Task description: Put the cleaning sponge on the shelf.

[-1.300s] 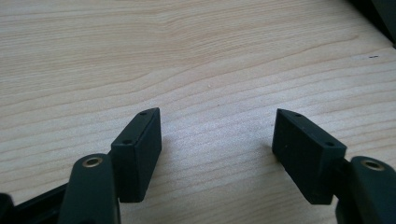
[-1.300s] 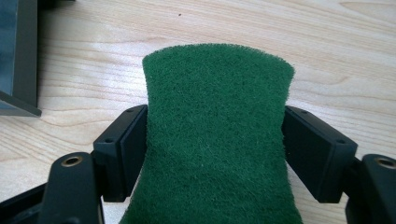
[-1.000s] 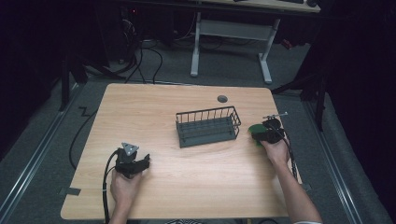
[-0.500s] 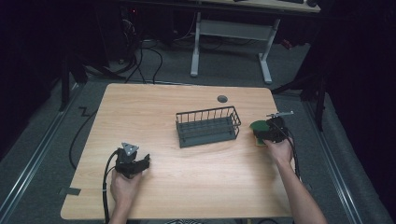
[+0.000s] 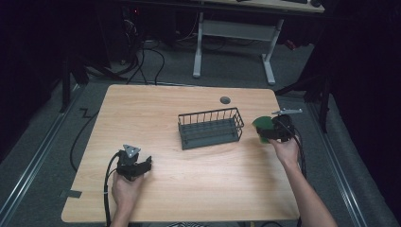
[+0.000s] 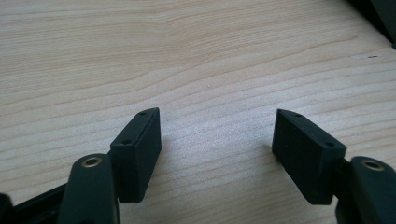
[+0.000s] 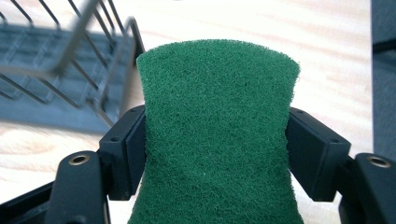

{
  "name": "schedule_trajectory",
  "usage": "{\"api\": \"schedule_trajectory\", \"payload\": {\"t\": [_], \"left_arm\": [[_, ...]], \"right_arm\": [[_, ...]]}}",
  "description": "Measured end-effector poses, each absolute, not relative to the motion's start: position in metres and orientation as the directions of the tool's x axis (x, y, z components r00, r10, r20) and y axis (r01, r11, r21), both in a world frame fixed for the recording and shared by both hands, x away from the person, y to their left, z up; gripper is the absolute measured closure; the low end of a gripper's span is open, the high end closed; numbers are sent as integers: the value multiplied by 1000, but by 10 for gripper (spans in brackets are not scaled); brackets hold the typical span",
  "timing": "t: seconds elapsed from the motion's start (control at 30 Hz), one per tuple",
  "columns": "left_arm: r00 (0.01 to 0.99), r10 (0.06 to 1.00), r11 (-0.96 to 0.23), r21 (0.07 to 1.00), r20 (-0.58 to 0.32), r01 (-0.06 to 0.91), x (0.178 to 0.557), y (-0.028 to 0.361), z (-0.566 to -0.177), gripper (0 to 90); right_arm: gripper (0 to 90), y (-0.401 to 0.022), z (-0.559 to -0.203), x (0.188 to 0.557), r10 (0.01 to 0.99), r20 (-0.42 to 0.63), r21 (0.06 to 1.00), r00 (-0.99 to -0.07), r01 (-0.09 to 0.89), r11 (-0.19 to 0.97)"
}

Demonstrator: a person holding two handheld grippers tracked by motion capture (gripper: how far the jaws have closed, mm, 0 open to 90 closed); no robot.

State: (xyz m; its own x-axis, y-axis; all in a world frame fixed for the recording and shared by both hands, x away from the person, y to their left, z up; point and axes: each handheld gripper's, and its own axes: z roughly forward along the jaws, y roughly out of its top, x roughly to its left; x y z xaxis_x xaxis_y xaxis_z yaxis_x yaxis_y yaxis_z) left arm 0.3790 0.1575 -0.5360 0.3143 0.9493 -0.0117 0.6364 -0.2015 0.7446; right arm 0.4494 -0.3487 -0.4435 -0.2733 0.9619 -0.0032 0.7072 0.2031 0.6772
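right tool (image 5: 265, 131) pinches green pad (image 7: 217, 135) between both jaws, at center right of high view, just beside basket (image 5: 210, 127). left tool (image 5: 142, 165) at lower left, jaws spread w/ nothing between, over bare counter (image 5: 189, 184).

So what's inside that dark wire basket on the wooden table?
The dark wire basket looks empty: through its bars only its flat dark floor shows. The green scrubbing pad is outside, gripped in the right gripper. The near wall hides a strip of floor.
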Motion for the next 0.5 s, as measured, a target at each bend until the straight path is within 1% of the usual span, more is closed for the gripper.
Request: {"api": "schedule_trajectory", "payload": {"t": [0.37,0.5], "left_arm": [[315,949,-201,745,-13,636,379,158,-536,332],[316,949,-201,744,-14,637,379,158,-536,332]], "right_arm": [[294,-320,-414,448,937,-28,703,-348,660,266],[294,-308,-402,451,926,-15,714,-376,645,274]]}}
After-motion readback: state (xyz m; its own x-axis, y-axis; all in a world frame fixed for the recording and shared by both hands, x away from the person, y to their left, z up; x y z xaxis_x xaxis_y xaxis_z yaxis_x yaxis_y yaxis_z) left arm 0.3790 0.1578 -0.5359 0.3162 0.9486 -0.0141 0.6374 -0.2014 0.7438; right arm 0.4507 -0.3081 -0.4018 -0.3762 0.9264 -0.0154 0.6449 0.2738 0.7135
